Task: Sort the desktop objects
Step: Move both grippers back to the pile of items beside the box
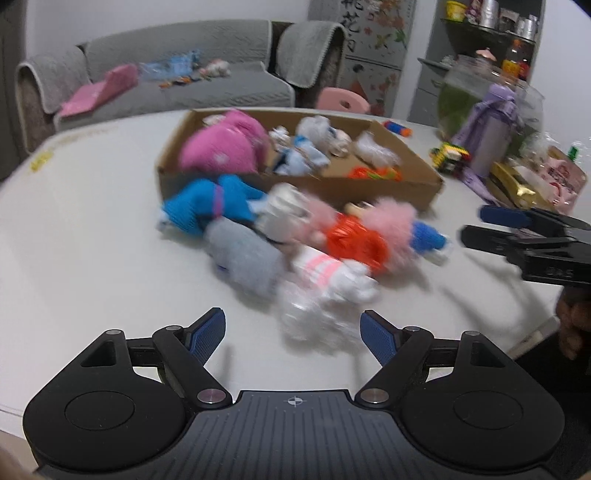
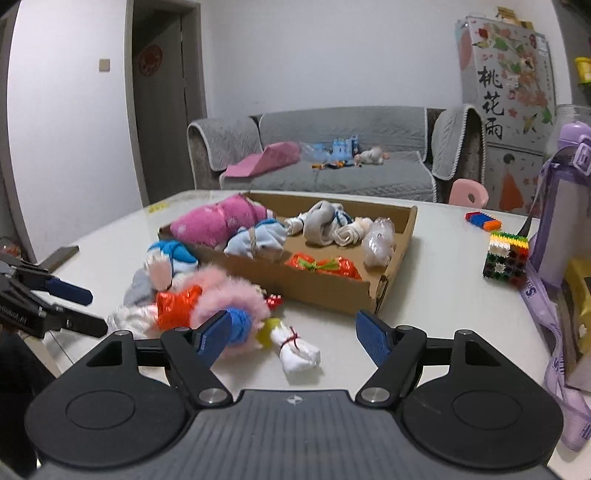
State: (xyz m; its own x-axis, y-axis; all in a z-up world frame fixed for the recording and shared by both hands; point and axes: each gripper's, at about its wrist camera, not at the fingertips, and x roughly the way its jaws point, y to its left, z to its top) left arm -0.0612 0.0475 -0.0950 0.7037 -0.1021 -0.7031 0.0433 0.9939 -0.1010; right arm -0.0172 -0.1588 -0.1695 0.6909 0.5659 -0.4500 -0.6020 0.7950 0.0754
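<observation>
Showing white bundle [image 2: 298, 350] sharply: right view only

left view's toy pile [image 1: 295, 236] all motion-blurred, purple bottle [image 2: 565, 206] cut off at right edge, pink fluff [image 2: 236, 295] partly behind a finger

Three large black brush-written Chinese characters, 桃花雨, run top to bottom down a flower-decorated panel [image 2: 508, 85] at the right of the right wrist view. In the left wrist view the same panel [image 1: 364, 33] shows only part of the writing, with 花 readable. A lavender strap [image 2: 535, 295] lying on the counter [image 2: 436, 295] carries blue printed letters, too curved and small to read beyond an "S".
</observation>
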